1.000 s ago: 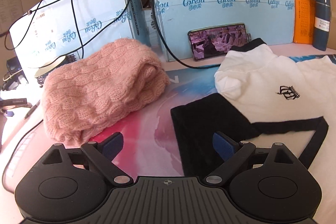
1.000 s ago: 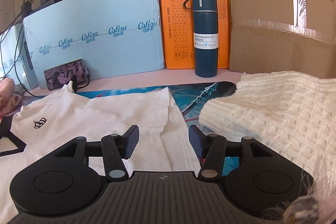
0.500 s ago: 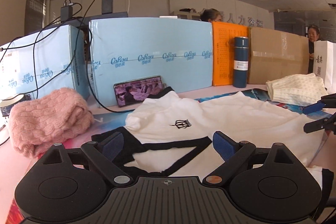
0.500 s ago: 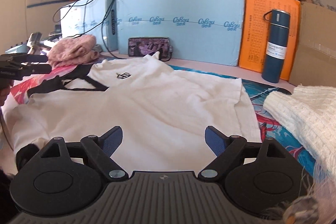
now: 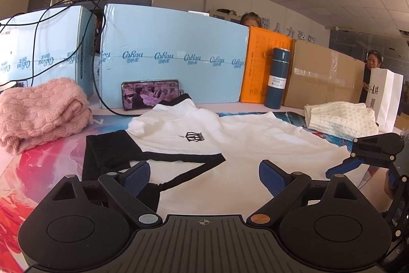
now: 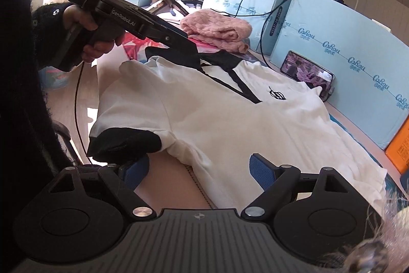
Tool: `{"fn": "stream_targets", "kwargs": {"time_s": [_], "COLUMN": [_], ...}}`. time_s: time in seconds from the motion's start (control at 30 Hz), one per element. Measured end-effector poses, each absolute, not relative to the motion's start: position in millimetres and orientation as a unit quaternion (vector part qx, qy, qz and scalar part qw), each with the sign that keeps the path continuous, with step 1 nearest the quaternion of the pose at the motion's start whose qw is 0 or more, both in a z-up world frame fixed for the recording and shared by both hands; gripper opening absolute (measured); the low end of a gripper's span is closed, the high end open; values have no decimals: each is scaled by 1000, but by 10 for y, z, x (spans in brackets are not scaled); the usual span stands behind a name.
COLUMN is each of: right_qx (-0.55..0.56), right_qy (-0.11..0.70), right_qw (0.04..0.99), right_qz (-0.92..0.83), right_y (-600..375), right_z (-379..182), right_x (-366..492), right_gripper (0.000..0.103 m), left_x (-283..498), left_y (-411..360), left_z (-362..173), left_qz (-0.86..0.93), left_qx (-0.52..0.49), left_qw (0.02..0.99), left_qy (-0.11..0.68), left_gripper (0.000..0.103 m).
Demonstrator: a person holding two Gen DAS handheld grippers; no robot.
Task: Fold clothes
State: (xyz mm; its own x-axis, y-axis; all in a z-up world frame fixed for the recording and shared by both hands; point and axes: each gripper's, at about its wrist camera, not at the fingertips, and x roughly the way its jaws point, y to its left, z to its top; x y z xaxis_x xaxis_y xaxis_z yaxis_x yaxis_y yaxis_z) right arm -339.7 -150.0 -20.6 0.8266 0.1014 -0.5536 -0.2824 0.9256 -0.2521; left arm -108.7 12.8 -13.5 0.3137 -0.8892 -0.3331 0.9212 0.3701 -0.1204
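A white T-shirt (image 5: 245,142) with black sleeves, black trim and a small black crown logo lies spread flat on the table. It also shows in the right wrist view (image 6: 230,119). My left gripper (image 5: 204,174) is open and empty, held above the shirt's near edge by the black sleeve (image 5: 110,152). My right gripper (image 6: 199,168) is open and empty at the shirt's near side, close to the other black sleeve (image 6: 125,142). The right gripper also shows at the right edge of the left wrist view (image 5: 368,157).
A folded pink knit sweater (image 5: 38,111) lies at the left and a folded cream knit (image 5: 340,119) at the right. Behind stand blue boxes (image 5: 173,55), a phone (image 5: 150,94), an orange box, a blue vacuum bottle (image 5: 277,78) and a cardboard box. Cables hang at the left.
Both grippers have swung back and turned toward the shirt's near edge. The right gripper has opened wide from a narrow gap. The shirt has not moved.
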Motion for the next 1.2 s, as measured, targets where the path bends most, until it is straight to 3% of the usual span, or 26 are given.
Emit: {"fn": "stream_targets", "kwargs": {"time_s": [0.13,0.2,0.27,0.37,0.63,0.9,1.2], "right_qx": [-181,-178,-171,-134,96,236,307], "right_qy": [246,242,242,242,213,237,218], "right_qw": [940,937,934,937,963,937,921], "right_qz": [154,176,197,212,133,97,103], "right_y": [-1432,-1426,-1423,-1478,-2019,-2285,-2401], "right_z": [-214,-216,-215,-161,-34,-147,-142], "right_x": [-3301,-3279,-3258,-3236,-3032,-2893,-2969], "right_gripper": [77,62,37,19,19,19,19], "left_x": [-1060,-1047,-1034,-1029,-1163,-1569,-1828], "left_y": [173,186,190,199,224,149,31], "left_z": [-140,-147,-151,-162,-235,-303,-449], "left_qz": [-558,-557,-562,-592,-680,-699,-632], "left_qx": [26,17,7,-21,-59,77,230], "left_qw": [810,811,807,787,715,702,739], "left_qy": [178,179,178,173,149,113,34], "left_gripper": [94,94,94,94,94,94,94]}}
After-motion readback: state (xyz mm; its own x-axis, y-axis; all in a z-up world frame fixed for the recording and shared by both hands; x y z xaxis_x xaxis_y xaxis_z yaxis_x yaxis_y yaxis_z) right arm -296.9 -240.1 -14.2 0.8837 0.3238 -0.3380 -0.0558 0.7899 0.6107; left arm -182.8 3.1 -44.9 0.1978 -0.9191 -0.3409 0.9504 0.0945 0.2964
